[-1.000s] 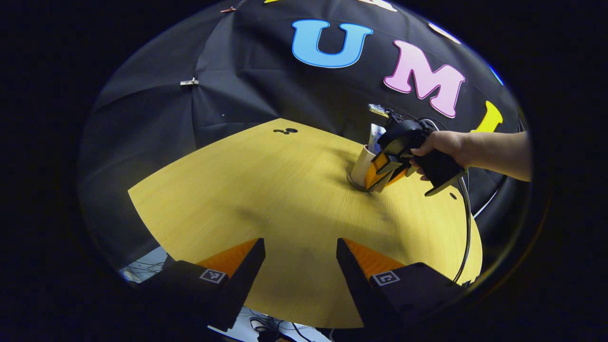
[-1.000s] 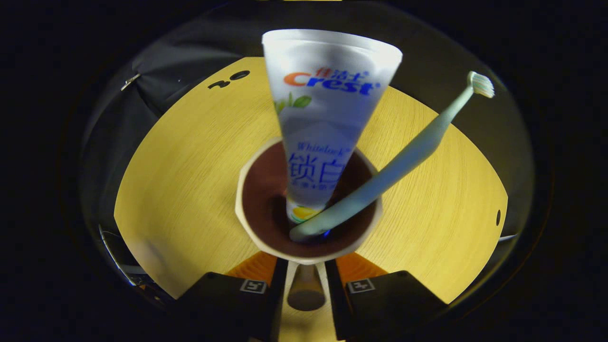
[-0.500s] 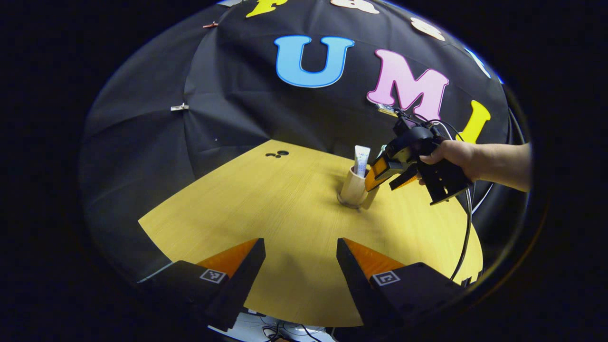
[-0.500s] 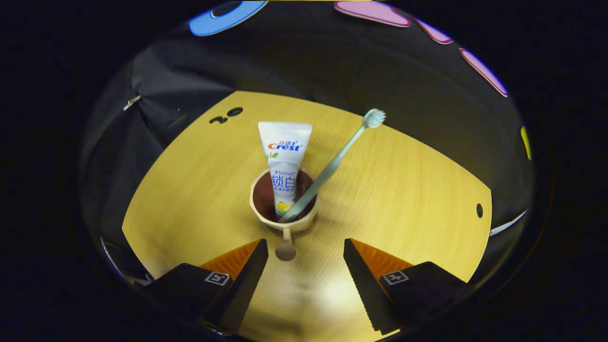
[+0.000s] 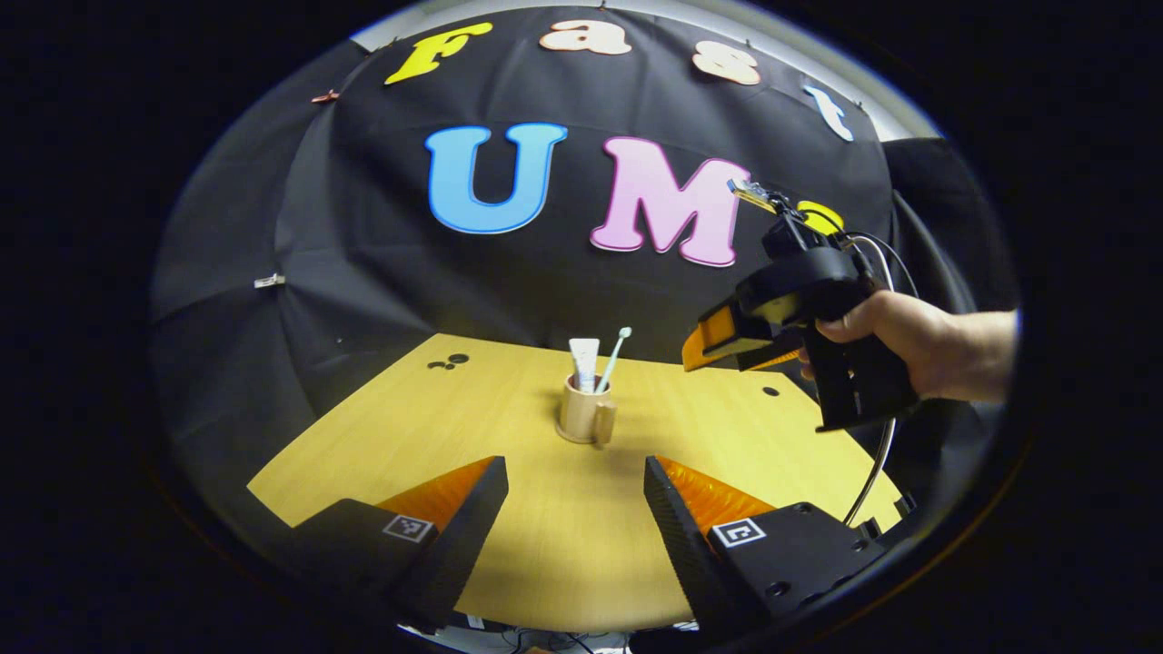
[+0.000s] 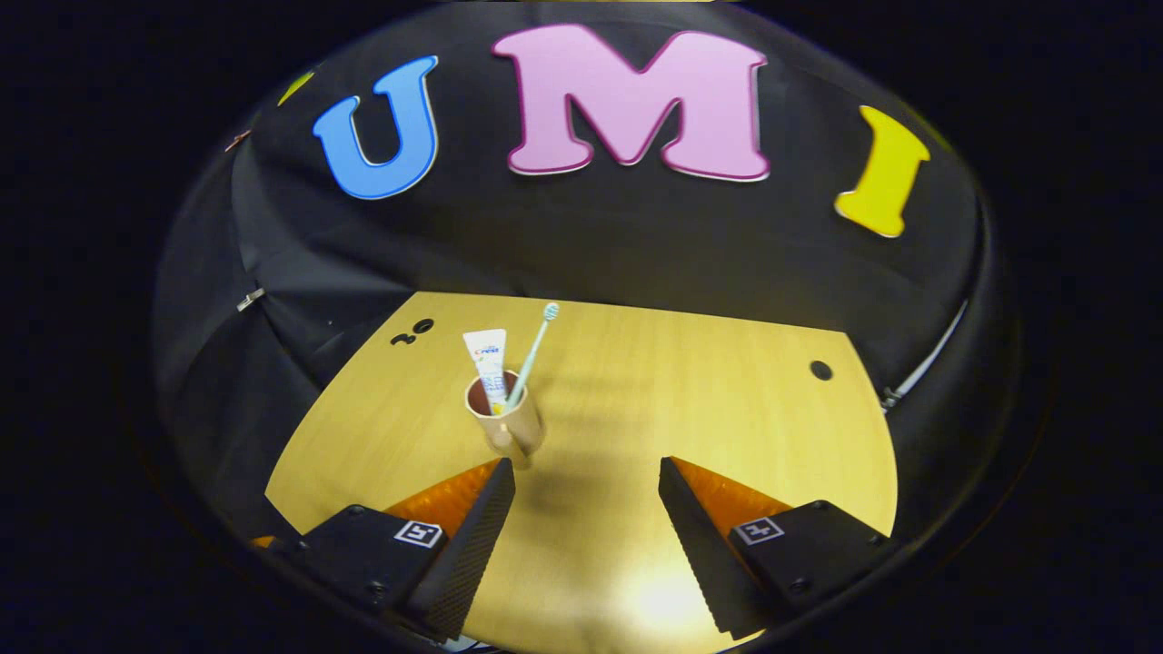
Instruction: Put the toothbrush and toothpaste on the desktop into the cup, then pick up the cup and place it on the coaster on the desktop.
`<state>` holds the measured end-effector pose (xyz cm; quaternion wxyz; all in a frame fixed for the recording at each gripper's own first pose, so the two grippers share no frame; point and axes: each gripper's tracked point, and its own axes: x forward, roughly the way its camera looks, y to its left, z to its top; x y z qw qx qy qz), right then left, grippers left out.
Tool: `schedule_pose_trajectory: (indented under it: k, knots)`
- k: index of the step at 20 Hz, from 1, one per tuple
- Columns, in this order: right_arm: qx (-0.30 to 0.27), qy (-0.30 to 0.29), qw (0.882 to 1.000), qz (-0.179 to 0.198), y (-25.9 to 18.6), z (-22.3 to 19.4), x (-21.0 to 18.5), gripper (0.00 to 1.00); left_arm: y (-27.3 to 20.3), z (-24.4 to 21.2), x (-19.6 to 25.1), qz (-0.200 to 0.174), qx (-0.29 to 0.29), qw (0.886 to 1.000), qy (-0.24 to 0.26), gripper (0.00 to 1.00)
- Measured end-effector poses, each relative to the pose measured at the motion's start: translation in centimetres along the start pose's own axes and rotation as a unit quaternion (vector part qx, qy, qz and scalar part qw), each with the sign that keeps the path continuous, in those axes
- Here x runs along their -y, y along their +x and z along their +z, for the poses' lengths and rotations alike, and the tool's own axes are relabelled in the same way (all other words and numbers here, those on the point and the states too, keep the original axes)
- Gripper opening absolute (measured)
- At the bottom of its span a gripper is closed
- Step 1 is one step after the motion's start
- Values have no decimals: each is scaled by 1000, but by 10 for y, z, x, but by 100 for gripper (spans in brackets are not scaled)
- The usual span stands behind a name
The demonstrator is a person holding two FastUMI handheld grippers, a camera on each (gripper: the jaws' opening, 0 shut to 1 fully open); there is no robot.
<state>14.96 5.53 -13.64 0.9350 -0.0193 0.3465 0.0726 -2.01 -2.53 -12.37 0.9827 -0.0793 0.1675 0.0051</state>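
Observation:
A beige cup (image 5: 584,420) with a handle stands upright mid-table, on a thin round coaster (image 5: 568,438) whose edge barely shows under its base. Inside lean a white toothpaste tube (image 5: 584,363) and a pale green toothbrush (image 5: 614,356), bristles up. My left gripper (image 5: 574,481) is open and empty, well short of the cup. In the left gripper view my right gripper (image 5: 718,350) hovers open above and right of the cup, held by a hand (image 5: 909,341). In the right gripper view the cup (image 6: 509,422), tube (image 6: 488,363) and brush (image 6: 534,350) sit ahead-left of my open right gripper (image 6: 586,486).
The yellow wooden table (image 5: 509,527) has small dark holes at the far left (image 5: 447,362) and far right (image 5: 770,391). A cable (image 5: 872,472) hangs from the right gripper over the table's right edge. The black cloth wall closes off the back.
My right gripper opened off the cup's handle, then drew back and up away from the cup. My left gripper also pulled back and tilted up, so the cup looks smaller.

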Motion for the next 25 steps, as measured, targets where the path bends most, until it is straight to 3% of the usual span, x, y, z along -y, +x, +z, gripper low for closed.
schedule_pose_trajectory:
  k: [5, 11, 15, 18, 25]
  knots:
    - [50, 68, 995, -51, -87, -44, 38, 99, -23, 25, 25, -35, 32, 999, 26, 96]
    - [100, 84, 987, -92, -173, -100, 53, 98, -57, 47, 23, -32, 78, 995, 56, 96]
    - [159, 62, 981, -91, -222, -107, 35, 99, -77, 52, 9, -24, 94, 994, 51, 96]
    - [195, 35, 978, -68, -244, -106, 13, 98, -85, 54, -7, -8, 100, 994, 39, 96]
    - [194, 22, 980, -26, -231, -113, -21, 99, -91, 46, -22, 5, 92, 995, 23, 96]
